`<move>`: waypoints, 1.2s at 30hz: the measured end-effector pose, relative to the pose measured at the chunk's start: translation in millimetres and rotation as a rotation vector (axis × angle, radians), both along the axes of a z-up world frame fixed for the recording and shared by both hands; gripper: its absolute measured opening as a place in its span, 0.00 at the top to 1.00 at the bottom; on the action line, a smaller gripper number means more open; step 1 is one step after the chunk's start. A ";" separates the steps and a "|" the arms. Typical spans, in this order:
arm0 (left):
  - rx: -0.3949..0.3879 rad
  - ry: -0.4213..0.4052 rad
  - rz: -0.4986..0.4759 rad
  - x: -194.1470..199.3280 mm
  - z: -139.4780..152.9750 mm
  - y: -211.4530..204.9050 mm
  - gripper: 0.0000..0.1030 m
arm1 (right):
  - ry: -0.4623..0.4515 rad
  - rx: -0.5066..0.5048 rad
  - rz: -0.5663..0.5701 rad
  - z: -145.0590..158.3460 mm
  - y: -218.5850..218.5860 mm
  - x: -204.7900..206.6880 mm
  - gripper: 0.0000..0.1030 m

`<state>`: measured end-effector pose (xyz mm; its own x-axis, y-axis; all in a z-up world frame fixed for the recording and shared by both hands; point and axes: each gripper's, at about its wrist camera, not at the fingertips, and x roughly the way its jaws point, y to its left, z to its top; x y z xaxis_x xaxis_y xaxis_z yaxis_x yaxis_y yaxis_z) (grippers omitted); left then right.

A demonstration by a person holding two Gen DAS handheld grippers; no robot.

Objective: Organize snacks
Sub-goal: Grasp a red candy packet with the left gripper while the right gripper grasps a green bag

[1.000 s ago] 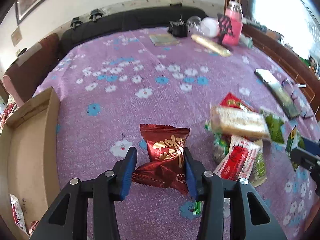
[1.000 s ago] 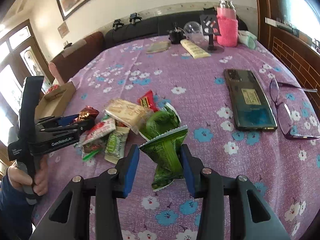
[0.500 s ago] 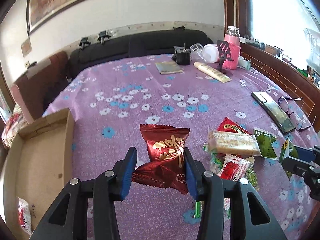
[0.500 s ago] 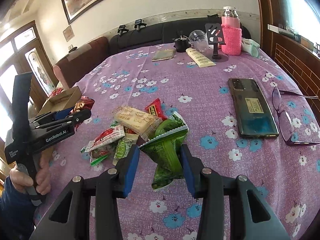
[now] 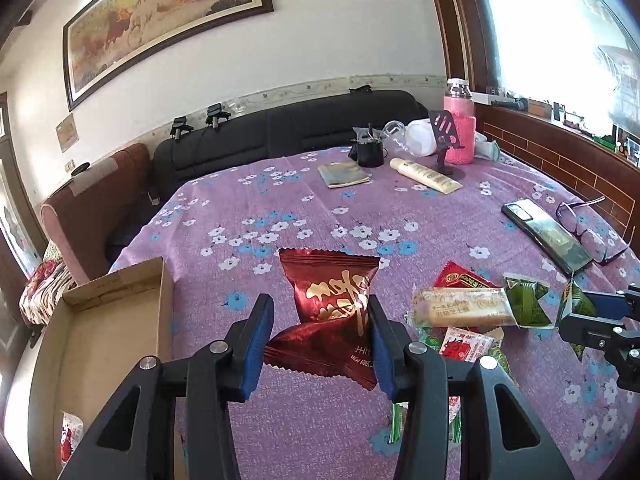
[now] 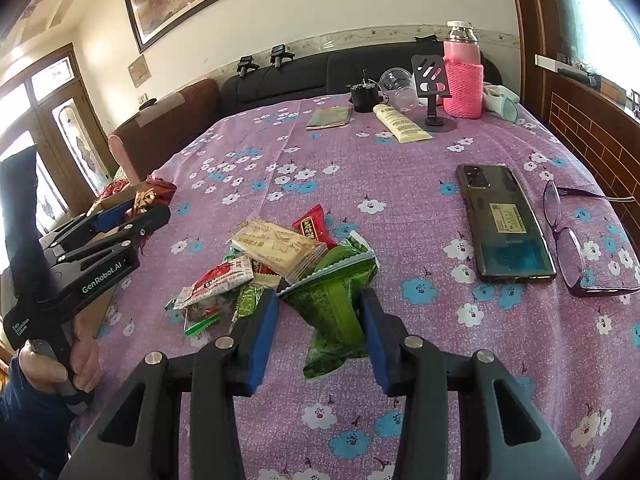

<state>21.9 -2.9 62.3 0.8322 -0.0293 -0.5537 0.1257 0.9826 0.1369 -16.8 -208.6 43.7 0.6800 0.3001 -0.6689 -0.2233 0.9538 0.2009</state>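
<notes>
My left gripper [image 5: 320, 340] is shut on a dark red snack packet [image 5: 330, 312] with gold writing and holds it above the purple flowered tablecloth [image 5: 280, 208]. My right gripper [image 6: 320, 332] is shut on a green snack packet [image 6: 334, 312] lifted at the near edge of the snack pile [image 6: 260, 264]. The pile also shows in the left wrist view [image 5: 464, 312], with a beige biscuit pack [image 5: 460, 312] on top. An open cardboard box [image 5: 100, 320] sits to the left, with one snack [image 5: 70, 436] inside. The left gripper shows in the right wrist view [image 6: 132, 216].
A phone [image 6: 504, 220] and glasses [image 6: 580, 248] lie at the right. At the far end stand a pink bottle [image 6: 462, 72], a phone stand [image 6: 432, 84], a cream tube [image 6: 400, 124], a booklet [image 6: 330, 118] and a black cup [image 6: 364, 96]. A sofa [image 5: 280, 132] lies behind.
Both grippers have risen and tilted up with their packets still held. The table and pile look farther below, and more of the wall and painting shows.
</notes>
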 end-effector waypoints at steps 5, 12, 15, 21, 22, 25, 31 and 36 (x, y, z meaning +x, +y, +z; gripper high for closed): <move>-0.007 -0.012 0.009 -1.4 2.2 1.8 0.53 | 0.006 0.009 -0.017 0.7 -2.0 1.6 0.61; -0.019 -0.026 0.022 -2.4 5.2 6.4 0.52 | 0.006 0.012 -0.033 18.5 9.9 1.4 0.60; -0.027 -0.036 0.031 -2.7 7.9 9.1 0.52 | 0.004 0.007 -0.018 33.3 26.0 5.4 0.60; -0.042 -0.029 0.046 -0.5 8.7 13.6 0.52 | -0.037 -0.011 0.001 63.9 63.0 25.6 0.60; -0.043 -0.024 0.046 0.1 8.2 14.2 0.52 | -0.047 -0.011 -0.006 67.2 66.7 28.9 0.60; -0.056 0.012 0.039 4.7 4.6 16.6 0.52 | -0.073 0.016 -0.029 69.2 71.3 39.8 0.60; -0.218 0.217 0.007 26.0 -9.5 36.6 0.40 | -0.015 0.088 -0.018 30.2 64.7 55.3 0.60; -0.337 0.388 -0.006 40.2 -24.4 45.4 0.40 | 0.041 0.120 0.007 17.5 58.5 64.7 0.60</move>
<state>62.1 42.5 37.8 0.5667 -0.2635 -0.7807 0.1098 0.9632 -0.2454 47.8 -150.1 61.3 0.6507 0.3841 -0.6551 -0.2191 0.9209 0.3224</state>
